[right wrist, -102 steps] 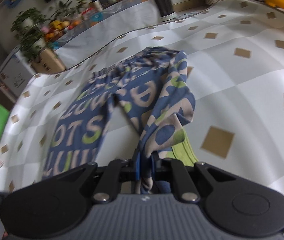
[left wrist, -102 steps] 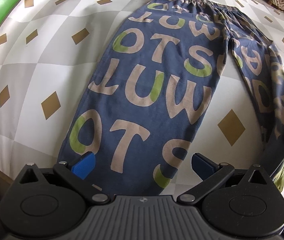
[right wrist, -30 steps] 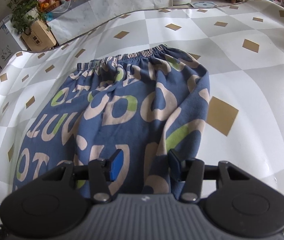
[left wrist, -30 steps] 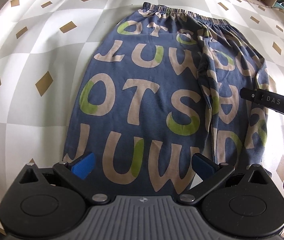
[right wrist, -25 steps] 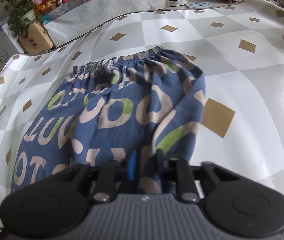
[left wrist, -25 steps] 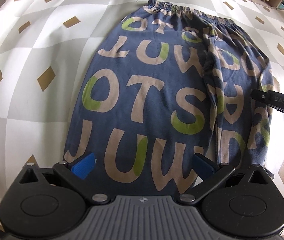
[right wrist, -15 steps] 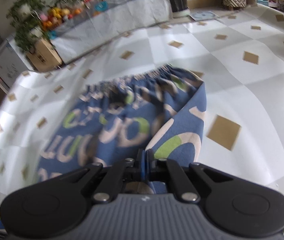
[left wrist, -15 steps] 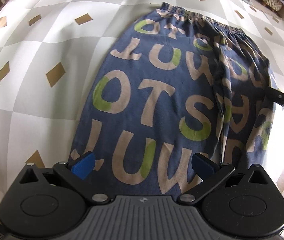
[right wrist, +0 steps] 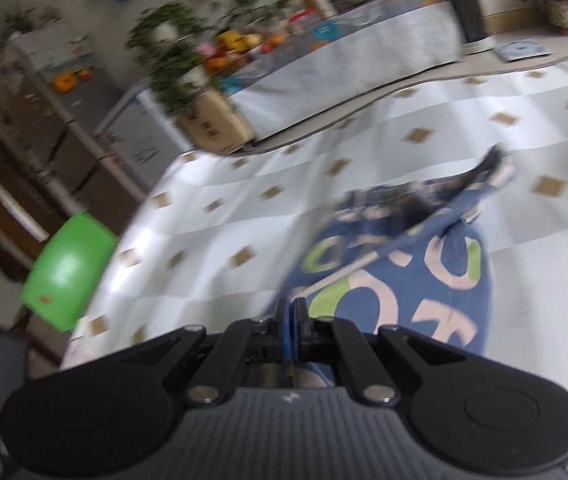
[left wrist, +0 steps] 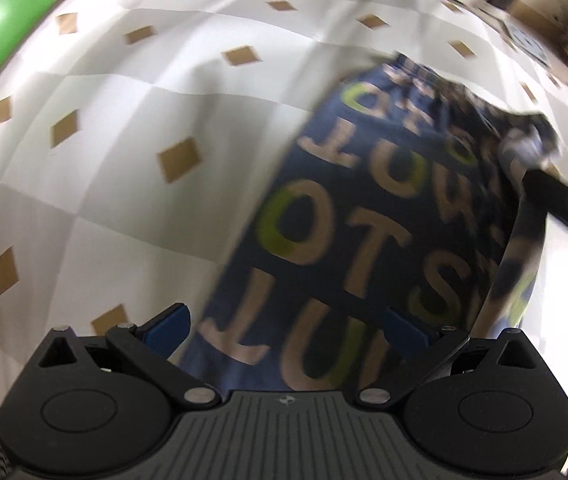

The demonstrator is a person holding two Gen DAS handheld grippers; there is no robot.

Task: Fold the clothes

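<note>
Blue trousers (left wrist: 348,216) printed with beige and green letters lie on a white quilt with tan diamonds (left wrist: 132,184). My left gripper (left wrist: 284,330) hangs open over their near end, its blue pads wide apart and nothing between them. At the right edge of the left wrist view the right gripper's black arm (left wrist: 556,196) lifts one trouser leg. In the right wrist view my right gripper (right wrist: 291,316) is shut on a fold of the trousers (right wrist: 396,280), which rises off the quilt (right wrist: 244,220) towards it. Both views are blurred by motion.
A green object (right wrist: 66,270) sits off the quilt's left edge. Beyond the quilt's far edge stand a long table with a pale cloth (right wrist: 344,64), potted plants (right wrist: 176,64), a cardboard box (right wrist: 214,126) and grey cabinets.
The right gripper's jaws closed on the trouser leg and rose with it, tilting up so the room shows. The left gripper stayed open and shifted left, so the trousers sit further right in its view.
</note>
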